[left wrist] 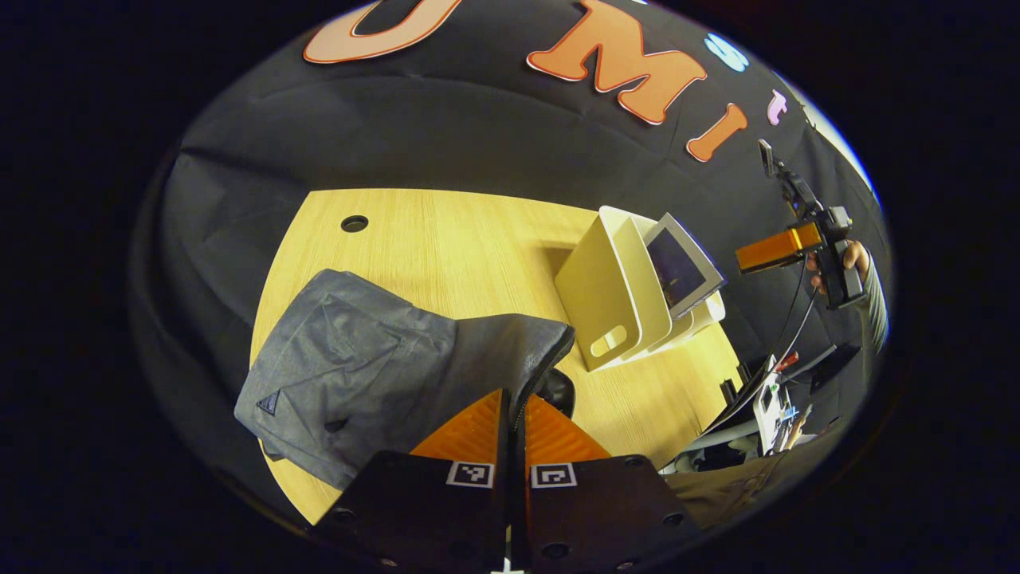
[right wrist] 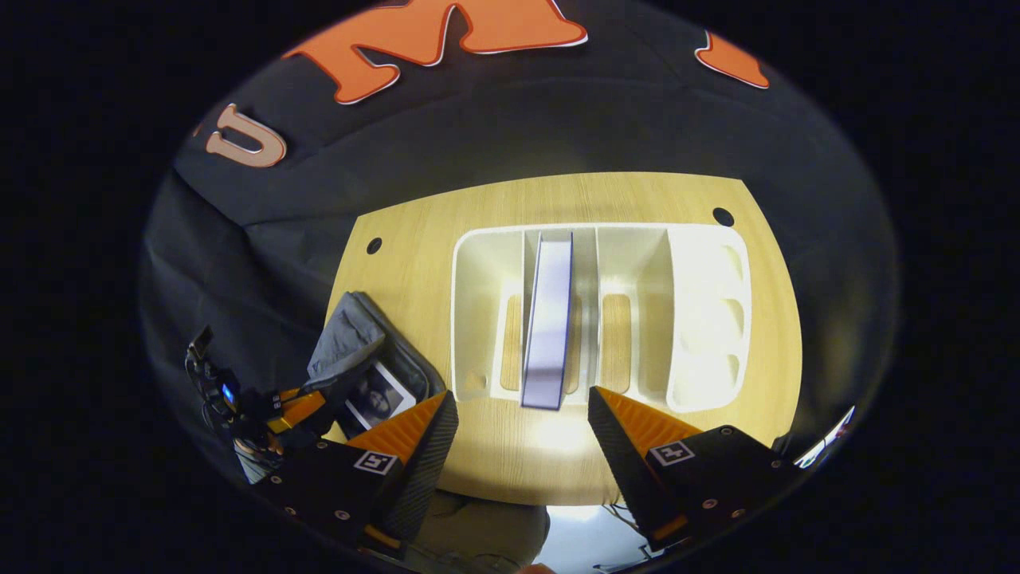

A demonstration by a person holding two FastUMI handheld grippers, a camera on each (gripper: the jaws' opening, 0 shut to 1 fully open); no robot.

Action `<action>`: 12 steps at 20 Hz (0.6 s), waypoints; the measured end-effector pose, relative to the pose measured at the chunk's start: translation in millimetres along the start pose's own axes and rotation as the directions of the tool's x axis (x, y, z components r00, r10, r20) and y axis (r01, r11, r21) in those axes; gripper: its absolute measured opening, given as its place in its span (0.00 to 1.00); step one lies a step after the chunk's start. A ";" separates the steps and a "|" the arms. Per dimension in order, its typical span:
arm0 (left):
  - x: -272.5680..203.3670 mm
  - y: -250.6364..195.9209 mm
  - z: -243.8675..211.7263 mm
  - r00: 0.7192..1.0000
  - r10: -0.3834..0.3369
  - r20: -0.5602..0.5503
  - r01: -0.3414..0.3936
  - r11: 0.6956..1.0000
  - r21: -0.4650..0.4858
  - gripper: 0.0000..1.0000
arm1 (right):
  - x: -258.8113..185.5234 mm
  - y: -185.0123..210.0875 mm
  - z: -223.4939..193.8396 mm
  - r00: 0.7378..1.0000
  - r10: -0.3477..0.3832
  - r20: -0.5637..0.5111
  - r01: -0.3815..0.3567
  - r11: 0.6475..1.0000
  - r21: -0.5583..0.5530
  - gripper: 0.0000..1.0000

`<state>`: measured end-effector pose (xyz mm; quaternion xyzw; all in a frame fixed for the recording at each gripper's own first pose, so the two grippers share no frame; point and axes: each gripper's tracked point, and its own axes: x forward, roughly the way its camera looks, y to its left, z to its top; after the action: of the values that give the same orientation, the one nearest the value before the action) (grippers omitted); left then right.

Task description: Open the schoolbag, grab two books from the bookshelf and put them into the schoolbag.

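The grey schoolbag (left wrist: 358,359) lies on the wooden table (left wrist: 446,239). My left gripper (left wrist: 515,399) is shut on the edge of its flap beside the zipper and holds it up. In the right gripper view the schoolbag (right wrist: 351,343) gapes open with one book (right wrist: 376,399) inside, and the left gripper (right wrist: 307,402) sits at its mouth. A white bookshelf (right wrist: 478,303) holds a second book (right wrist: 548,319) upright in a middle slot. My right gripper (right wrist: 518,402) is open just in front of that book's near end, touching nothing. The left gripper view has the bookshelf (left wrist: 602,287), its book (left wrist: 677,267) and the right gripper (left wrist: 749,257) held by a hand.
The bookshelf's other slots (right wrist: 701,311) are bare. Cable holes (right wrist: 723,217) mark the table's far corners. Past the table's right edge are dark equipment and cables (left wrist: 765,399). The black cloth wall stands close behind the table.
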<state>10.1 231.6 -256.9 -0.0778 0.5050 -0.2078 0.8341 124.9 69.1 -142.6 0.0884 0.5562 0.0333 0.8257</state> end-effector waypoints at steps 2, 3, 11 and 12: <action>0.3 1.2 -0.3 1.000 0.014 0.002 -0.014 1.000 -0.009 0.03 | 12.4 -6.3 7.8 1.000 -0.003 -0.025 0.003 1.000 0.005 0.99; 0.0 2.3 0.3 1.000 0.023 0.003 -0.023 1.000 -0.014 0.03 | 19.4 -9.6 9.1 0.999 -0.010 -0.038 0.011 1.000 0.006 0.99; 0.5 1.3 -2.5 0.998 0.064 -0.005 -0.065 0.997 -0.049 0.03 | 62.4 -20.9 23.0 0.995 -0.041 -0.094 0.043 0.999 0.017 0.94; 0.5 1.0 -4.4 0.997 0.075 -0.004 -0.075 0.996 -0.056 0.03 | 68.0 -20.7 27.0 0.995 -0.051 -0.086 0.053 0.998 0.021 0.91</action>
<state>6.7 232.6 -259.7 -0.0820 0.5138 -0.1623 0.8384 174.7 56.3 -198.6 0.0821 0.5935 0.0090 0.8006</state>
